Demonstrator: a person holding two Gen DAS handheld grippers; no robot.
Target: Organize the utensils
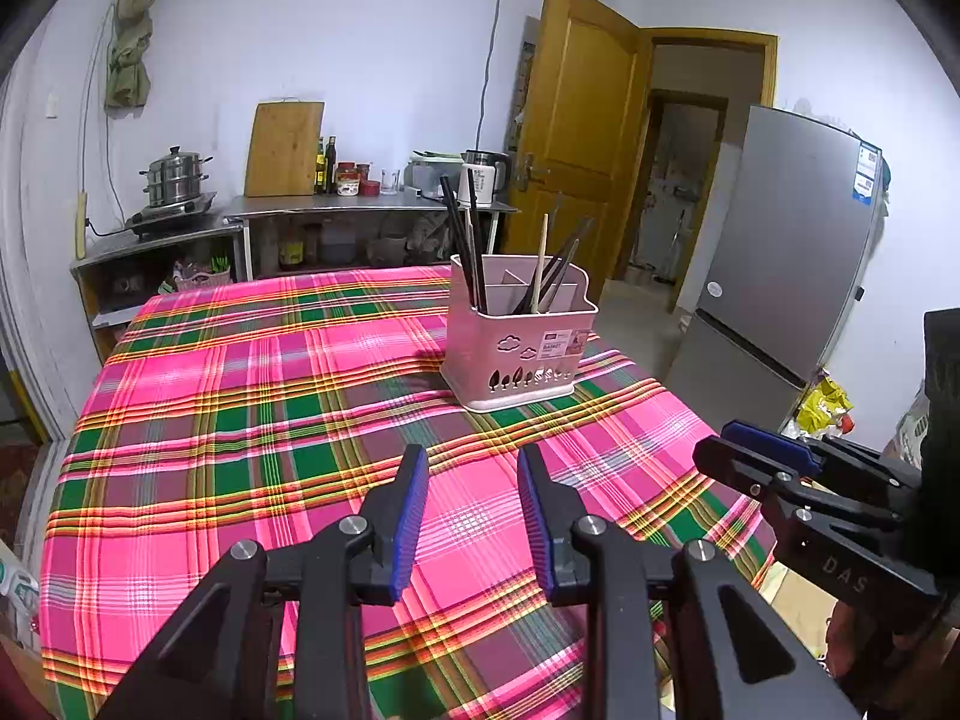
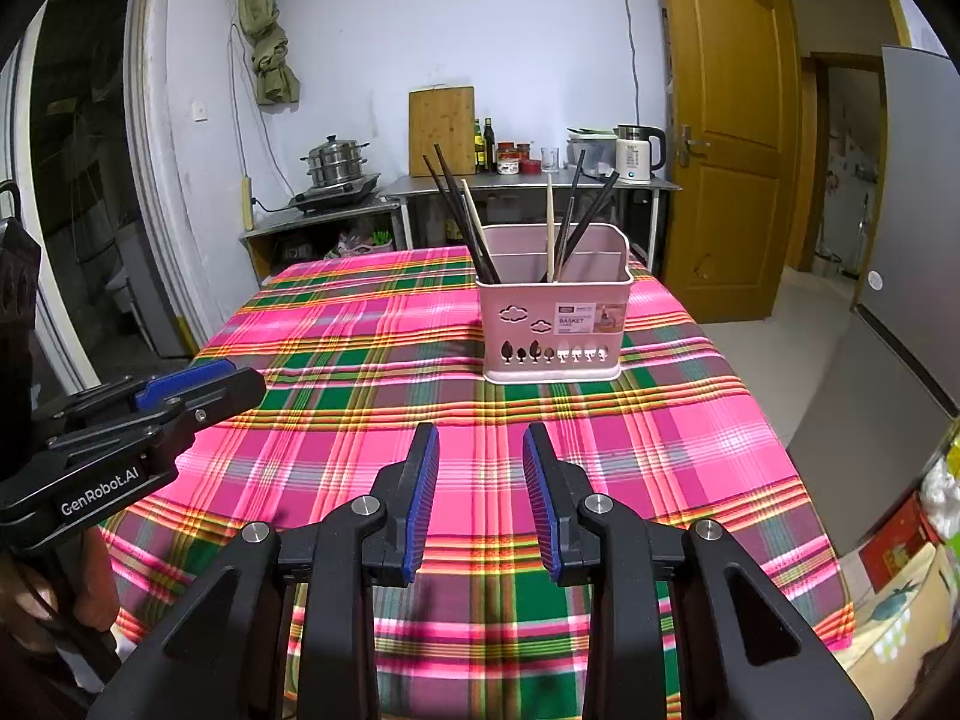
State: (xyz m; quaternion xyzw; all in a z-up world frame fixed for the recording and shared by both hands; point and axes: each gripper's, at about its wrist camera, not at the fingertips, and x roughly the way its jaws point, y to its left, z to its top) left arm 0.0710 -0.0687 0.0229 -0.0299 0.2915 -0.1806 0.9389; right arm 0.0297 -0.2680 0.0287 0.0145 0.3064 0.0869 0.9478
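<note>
A pink utensil basket [image 1: 519,342] [image 2: 555,312] stands on the far right part of the plaid tablecloth [image 1: 270,420] [image 2: 372,372]. Several dark and pale chopsticks [image 1: 474,240] [image 2: 462,216] stand upright in its compartments. My left gripper [image 1: 473,462] is open and empty above the near part of the table. It also shows at the left in the right wrist view [image 2: 240,375]. My right gripper [image 2: 480,441] is open and empty, well short of the basket. It shows at the right in the left wrist view [image 1: 714,444].
A steel counter [image 1: 372,204] [image 2: 528,183] along the back wall holds a steamer pot, cutting board, bottles and a kettle [image 2: 639,159]. A wooden door [image 1: 576,138] and a grey fridge [image 1: 786,264] stand to the right of the table.
</note>
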